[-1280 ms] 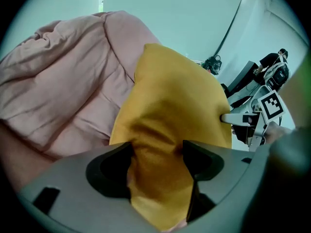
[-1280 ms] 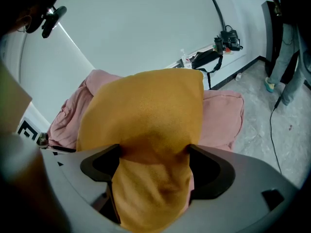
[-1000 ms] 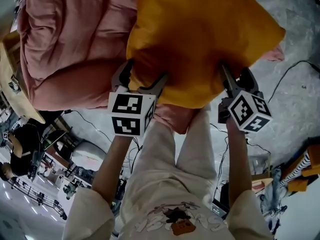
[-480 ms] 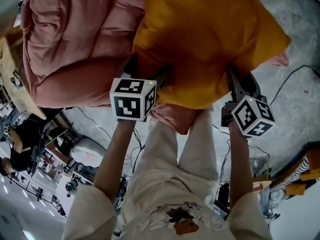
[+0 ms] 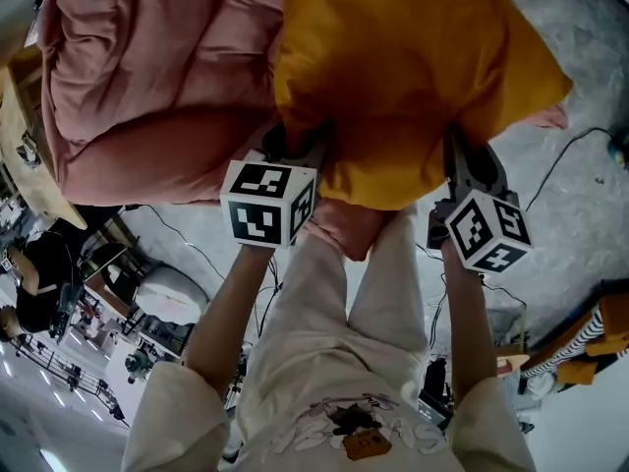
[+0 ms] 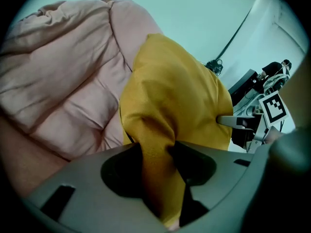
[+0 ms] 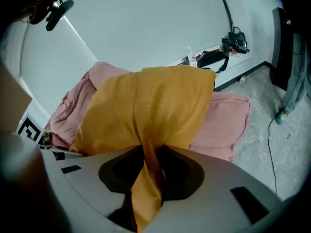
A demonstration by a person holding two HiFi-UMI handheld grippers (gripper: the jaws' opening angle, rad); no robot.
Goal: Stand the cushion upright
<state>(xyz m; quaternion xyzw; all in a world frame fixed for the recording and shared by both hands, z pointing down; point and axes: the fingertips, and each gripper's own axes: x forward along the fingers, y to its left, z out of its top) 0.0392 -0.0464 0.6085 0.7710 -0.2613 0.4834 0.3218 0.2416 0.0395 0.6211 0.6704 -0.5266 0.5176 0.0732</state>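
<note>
Mustard-yellow, the one cushion (image 5: 413, 77) is resting on one pink quilt (image 5: 147, 77), and its near edge is reaching out over the quilt towards us. We are working with two grippers. Our left gripper (image 5: 293, 147) is closing its jaws on a fold at the near left corner of the cushion, and the fabric is being squeezed between them. Our right gripper (image 5: 470, 165) is closing in the same way on a fold at the near right edge. Grey floor (image 5: 590, 67) is showing beside the quilt.
</note>
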